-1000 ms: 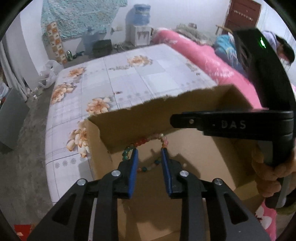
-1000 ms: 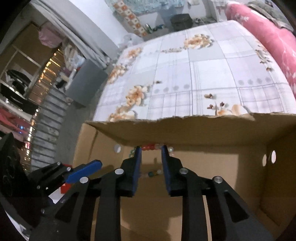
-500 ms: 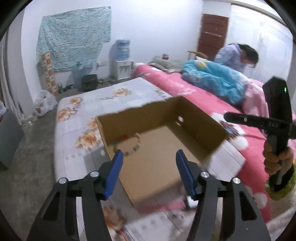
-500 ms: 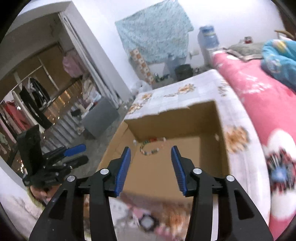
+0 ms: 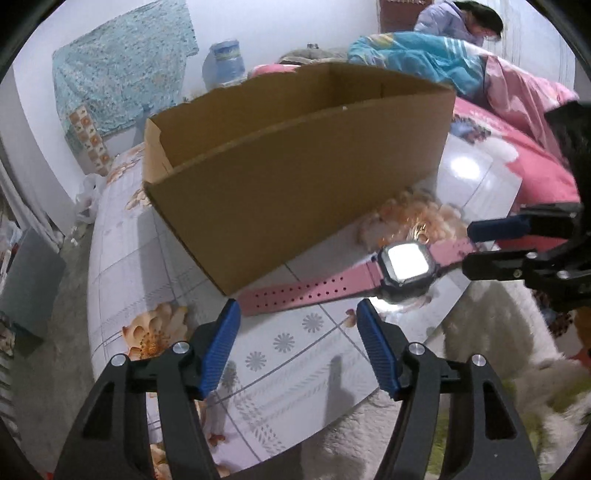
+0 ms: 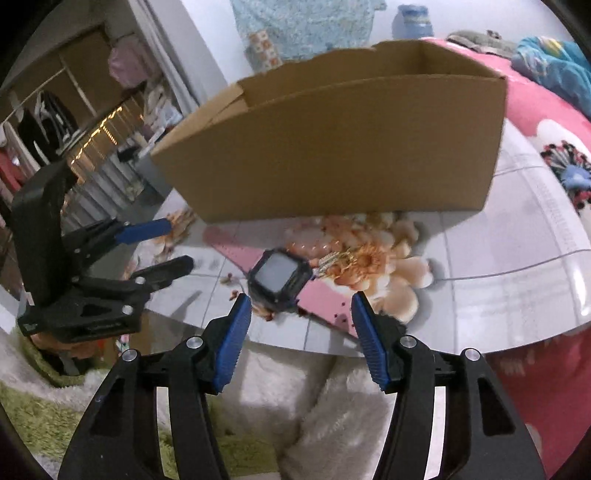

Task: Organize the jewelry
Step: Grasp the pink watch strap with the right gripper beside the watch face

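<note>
A watch (image 5: 402,264) with a dark case and a pink strap lies flat on the floral table (image 5: 288,350), in front of the cardboard box (image 5: 295,177). My left gripper (image 5: 297,314) hovers just short of the strap's end; its jaws are opening and empty. In the right wrist view the watch (image 6: 279,277) lies just ahead of my right gripper (image 6: 301,301), whose jaws are also opening with nothing pressed between them. A small gold piece (image 6: 332,260) rests beside the watch. The box (image 6: 332,147) hides its contents from here.
The table's near edge (image 6: 480,332) runs just under both grippers, with white fluffy fabric (image 6: 351,387) below it. Pink bedding (image 5: 517,110) and a person (image 5: 461,18) are at the back right. A water bottle (image 5: 225,62) stands by the far wall.
Both grippers drew back out of the box and sank toward the table's near edge. Their jaws opened and the bead bracelet stayed in the box. The watch came into view.
</note>
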{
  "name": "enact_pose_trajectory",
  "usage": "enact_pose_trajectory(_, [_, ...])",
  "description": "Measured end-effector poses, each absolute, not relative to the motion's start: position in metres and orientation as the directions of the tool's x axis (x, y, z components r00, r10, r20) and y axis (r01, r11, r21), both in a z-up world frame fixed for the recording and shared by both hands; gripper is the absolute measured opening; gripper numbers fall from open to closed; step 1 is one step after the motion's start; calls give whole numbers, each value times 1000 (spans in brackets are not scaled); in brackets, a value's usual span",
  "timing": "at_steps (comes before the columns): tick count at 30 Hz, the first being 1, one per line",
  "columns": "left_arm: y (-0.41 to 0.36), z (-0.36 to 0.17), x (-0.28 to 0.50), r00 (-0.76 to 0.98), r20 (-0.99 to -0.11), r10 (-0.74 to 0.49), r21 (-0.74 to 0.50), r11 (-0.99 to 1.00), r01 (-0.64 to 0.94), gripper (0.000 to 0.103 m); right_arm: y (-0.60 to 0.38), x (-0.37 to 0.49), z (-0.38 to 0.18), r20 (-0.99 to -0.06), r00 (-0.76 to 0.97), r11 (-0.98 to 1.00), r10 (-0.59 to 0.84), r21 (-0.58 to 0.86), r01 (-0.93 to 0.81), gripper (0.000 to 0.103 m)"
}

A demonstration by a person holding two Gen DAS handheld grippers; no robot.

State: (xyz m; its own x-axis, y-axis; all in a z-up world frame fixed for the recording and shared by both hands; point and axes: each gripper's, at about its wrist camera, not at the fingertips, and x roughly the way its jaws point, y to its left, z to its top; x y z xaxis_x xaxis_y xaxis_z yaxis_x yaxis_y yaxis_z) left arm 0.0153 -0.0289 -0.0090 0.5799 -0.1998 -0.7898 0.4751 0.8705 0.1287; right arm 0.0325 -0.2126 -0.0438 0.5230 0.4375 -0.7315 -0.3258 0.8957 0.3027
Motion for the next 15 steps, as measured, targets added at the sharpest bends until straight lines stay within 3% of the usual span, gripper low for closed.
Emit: enact_pose_trajectory(15, [-25,-33,41,559,-800,-217,78,887,456,57,-184,47,-59,-790,491,909,368,195,-367,55])
